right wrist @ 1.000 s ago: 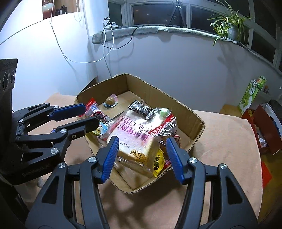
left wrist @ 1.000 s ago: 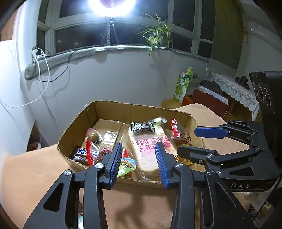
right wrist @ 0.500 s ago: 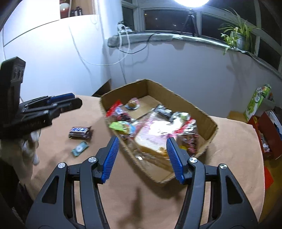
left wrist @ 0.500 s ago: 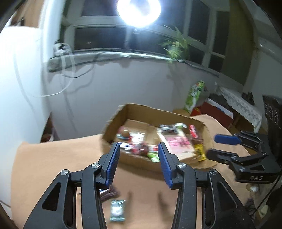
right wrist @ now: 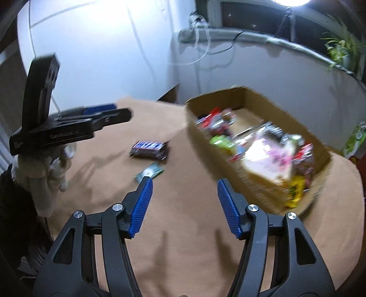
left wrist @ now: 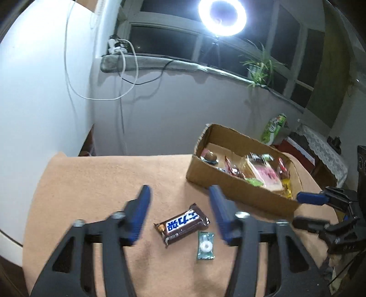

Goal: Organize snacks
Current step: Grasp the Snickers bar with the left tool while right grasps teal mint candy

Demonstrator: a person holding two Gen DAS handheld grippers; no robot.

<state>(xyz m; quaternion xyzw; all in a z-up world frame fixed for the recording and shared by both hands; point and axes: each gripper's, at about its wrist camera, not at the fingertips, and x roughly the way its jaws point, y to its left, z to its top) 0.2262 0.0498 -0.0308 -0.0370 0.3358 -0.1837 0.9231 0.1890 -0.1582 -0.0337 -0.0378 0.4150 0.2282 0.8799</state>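
Note:
A brown chocolate bar (left wrist: 181, 225) and a small green candy packet (left wrist: 205, 245) lie on the tan table. My left gripper (left wrist: 179, 217) is open and empty, just above and around the bar. A cardboard box (left wrist: 231, 186) holding several snacks, among them a bread bag (left wrist: 266, 173), stands to the right. In the right wrist view the bar (right wrist: 149, 149) and the packet (right wrist: 149, 173) lie left of the box (right wrist: 201, 141). My right gripper (right wrist: 183, 205) is open and empty over bare table. The left gripper (right wrist: 109, 116) shows there at the left.
The table (left wrist: 91, 182) ends at a white wall on the left. A windowsill with a ring light (left wrist: 222, 17) and a potted plant (left wrist: 258, 66) is behind. A green carton (left wrist: 273, 130) and a lace-covered stand (left wrist: 320, 146) are at the far right.
Both grippers have swung left away from the box. The left one now hovers over the chocolate bar and candy packet, and its jaws have opened wider. The right gripper has drawn back.

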